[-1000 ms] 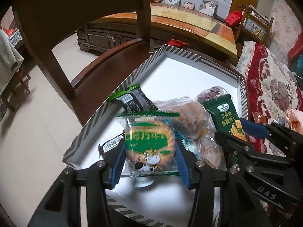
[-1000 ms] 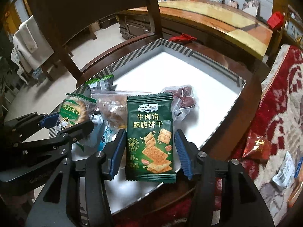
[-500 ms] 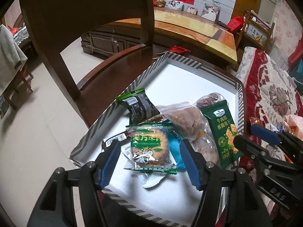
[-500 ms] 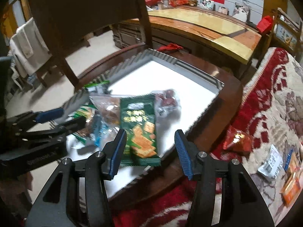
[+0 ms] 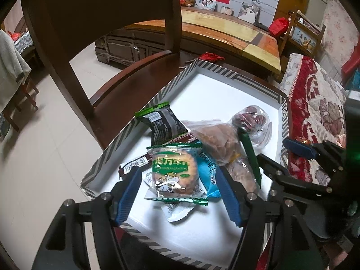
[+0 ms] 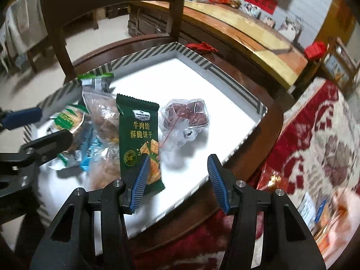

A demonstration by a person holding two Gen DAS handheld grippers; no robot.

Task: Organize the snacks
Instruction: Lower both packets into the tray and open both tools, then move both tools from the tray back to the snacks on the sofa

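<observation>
A white tray with a striped rim point(image 5: 225, 72) point(image 6: 238, 92) sits on a dark wooden chair seat and holds a pile of snacks. A green-labelled cookie packet point(image 5: 174, 172) lies on the pile between the fingers of my open left gripper point(image 5: 177, 193), which does not touch it. A dark green cracker packet point(image 6: 139, 141) leans on the pile; my open, empty right gripper point(image 6: 177, 180) hovers just right of it. A black packet point(image 5: 160, 123), a clear bag of brown pastries point(image 5: 216, 141) and a bag of red dates point(image 6: 186, 114) lie there too.
The chair back point(image 5: 112, 11) rises behind the tray. A red patterned cloth point(image 6: 315, 139) with more snack packets point(image 6: 270, 175) lies to the right. A long wooden table point(image 5: 225, 29) stands behind. The far half of the tray floor point(image 6: 180, 76) is bare.
Both grippers let go of their packets and pulled back. The cookie packet and the green cracker packet now rest on the pile. The right gripper shifted to the right.
</observation>
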